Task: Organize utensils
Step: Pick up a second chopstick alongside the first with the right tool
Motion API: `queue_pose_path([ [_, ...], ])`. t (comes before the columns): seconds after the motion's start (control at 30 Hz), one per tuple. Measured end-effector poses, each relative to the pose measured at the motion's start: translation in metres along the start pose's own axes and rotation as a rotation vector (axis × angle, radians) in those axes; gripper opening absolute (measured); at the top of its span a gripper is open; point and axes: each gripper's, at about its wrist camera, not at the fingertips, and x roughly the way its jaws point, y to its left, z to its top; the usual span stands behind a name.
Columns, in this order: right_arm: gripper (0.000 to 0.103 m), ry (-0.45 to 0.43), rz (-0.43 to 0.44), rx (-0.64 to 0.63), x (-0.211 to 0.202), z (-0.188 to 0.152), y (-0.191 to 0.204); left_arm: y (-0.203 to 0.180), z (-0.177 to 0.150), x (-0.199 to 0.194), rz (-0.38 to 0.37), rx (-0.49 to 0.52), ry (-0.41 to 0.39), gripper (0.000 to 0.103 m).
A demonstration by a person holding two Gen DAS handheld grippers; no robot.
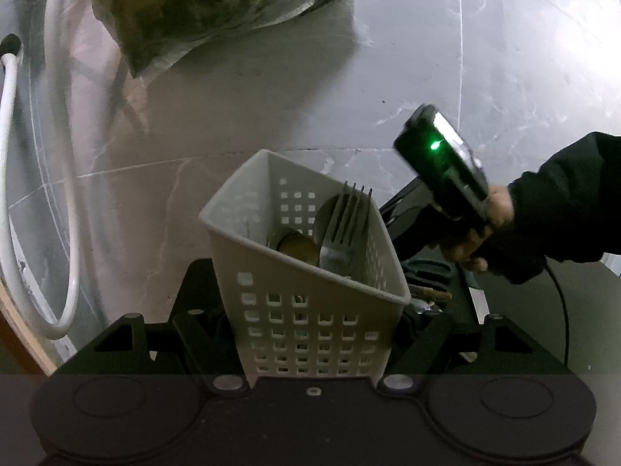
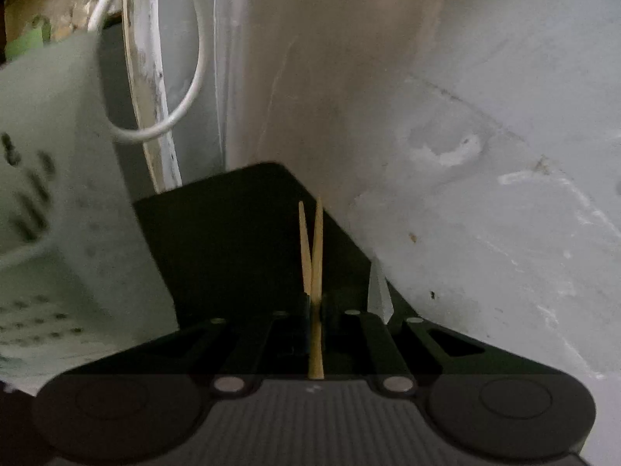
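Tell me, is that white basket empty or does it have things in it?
Not empty. The white basket, gripped by the left claw, holds a fork, tines up, and what look like spoons beside it.

Plenty of open marble floor [image 1: 485, 58] straight ahead and off to the right, nothing lying on it. The left side is tighter: a white hose [image 1: 66, 194] loops along the floor's left edge, and a crinkly plastic bag [image 1: 217, 4] sits at the far-left end. Up close, the white perforated basket [image 1: 310, 272] blocks the middle, with a fork [image 1: 351, 213] poking above its rim. On its right, the right gripper [image 2: 315, 303] and the hand [image 1: 477, 233] holding it crowd that side, chopsticks [image 2: 315, 248] sticking out front.
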Motion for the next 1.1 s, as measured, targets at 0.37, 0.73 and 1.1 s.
queue_pose_path([
  [0.37,0.036,0.124,0.047,-0.009,-0.008,-0.011,-0.006,0.002,0.0,0.001,-0.009,-0.023,-0.008,0.078],
  [0.73,0.014,0.246,0.006,0.032,-0.006,0.007,-0.003,0.003,-0.001,0.001,-0.008,-0.022,-0.012,0.078],
  [1.1,0.013,0.04,-0.044,0.21,-0.069,-0.02,-0.003,0.003,-0.001,0.001,-0.014,-0.004,-0.018,0.077],
])
